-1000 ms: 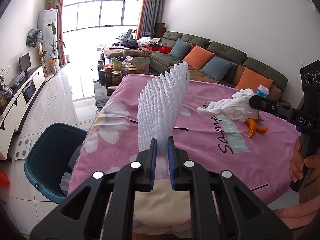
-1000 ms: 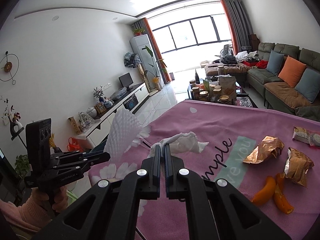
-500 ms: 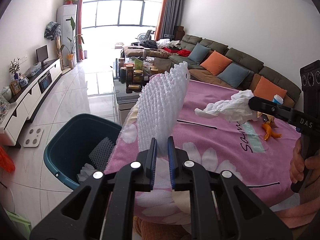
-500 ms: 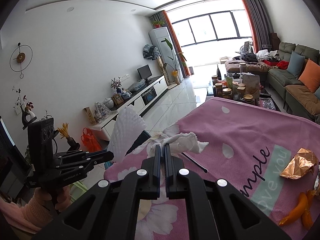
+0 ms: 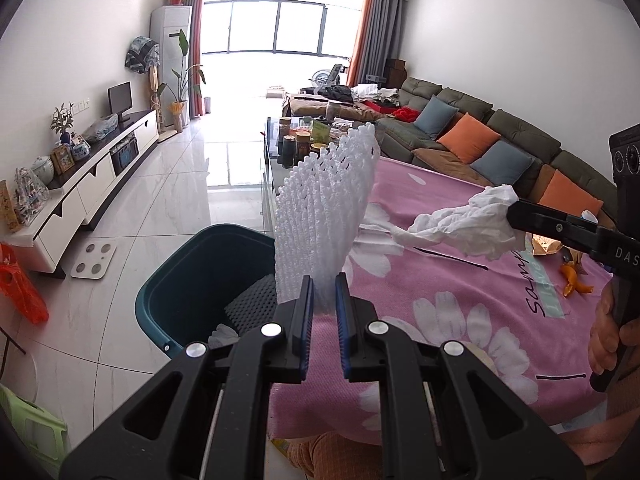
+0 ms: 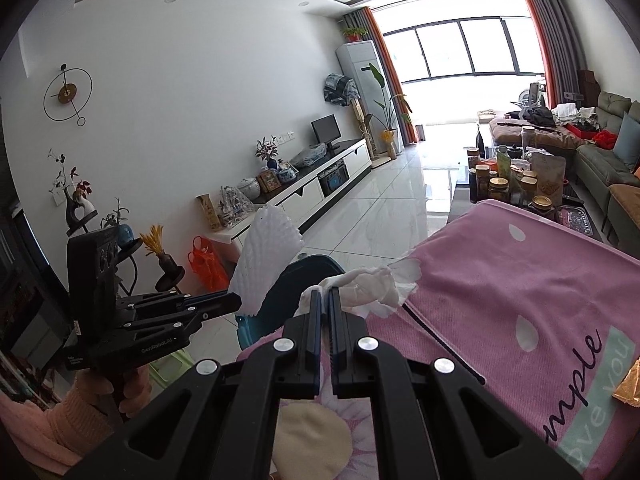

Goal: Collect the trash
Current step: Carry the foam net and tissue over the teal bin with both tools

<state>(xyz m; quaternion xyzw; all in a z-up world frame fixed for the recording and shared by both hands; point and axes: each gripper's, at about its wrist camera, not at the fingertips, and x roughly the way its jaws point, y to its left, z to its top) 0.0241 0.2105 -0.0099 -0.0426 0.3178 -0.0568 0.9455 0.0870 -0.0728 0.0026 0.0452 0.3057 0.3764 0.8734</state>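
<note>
My left gripper [image 5: 323,280] is shut on a white foam fruit net [image 5: 326,208] that stands upright over the table's left edge, beside the teal bin [image 5: 180,280]. From the right wrist view the same foam net [image 6: 266,256] hangs out of the left gripper [image 6: 236,302]. My right gripper [image 6: 325,294] is shut on a crumpled white tissue [image 6: 372,286], held above the pink tablecloth [image 6: 520,280] near the bin's rim [image 6: 316,262]. In the left view that tissue [image 5: 464,226] sticks out of the right gripper [image 5: 514,212].
The bin holds a dark mesh piece [image 5: 252,306] and white paper. Orange peel [image 5: 574,280] and a gold wrapper [image 5: 544,246] lie on the cloth. A scale [image 5: 94,260] and an orange bag [image 5: 20,284] sit on the floor; jars crowd the glass table [image 5: 304,140].
Both grippers have swung left with their loads, from over the middle of the table to its left edge. The bin has come closer to the centre of both views.
</note>
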